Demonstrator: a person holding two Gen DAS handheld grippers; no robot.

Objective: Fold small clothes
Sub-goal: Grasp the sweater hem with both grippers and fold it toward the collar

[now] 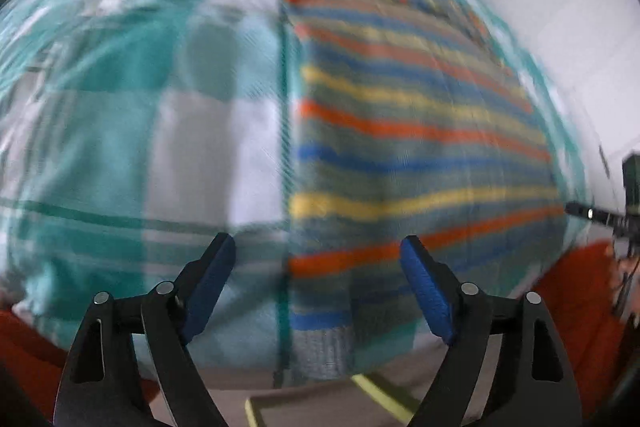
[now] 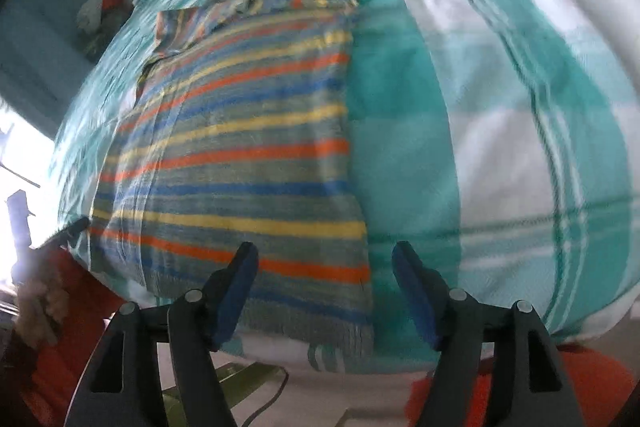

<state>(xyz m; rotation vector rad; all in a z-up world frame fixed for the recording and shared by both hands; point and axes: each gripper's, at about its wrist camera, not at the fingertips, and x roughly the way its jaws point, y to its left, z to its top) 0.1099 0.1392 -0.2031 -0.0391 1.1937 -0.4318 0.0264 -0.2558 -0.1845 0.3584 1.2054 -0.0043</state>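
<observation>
Both hand-held grippers, left (image 1: 318, 277) and right (image 2: 325, 283), gape empty over the striped garment (image 2: 240, 155); a hasty pinch could snag the bedsheet (image 2: 500, 147) too.

Both the left gripper (image 1: 318, 285) and the right gripper (image 2: 325, 293) point steeply downward, blue-padded jaws spread apart, gripping nothing.

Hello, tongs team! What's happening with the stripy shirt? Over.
Both tongs open, left and right, nothing held. Stripy shirt flat on the checked sheet, one side already folded in. Nothing in the way. Over.
</observation>
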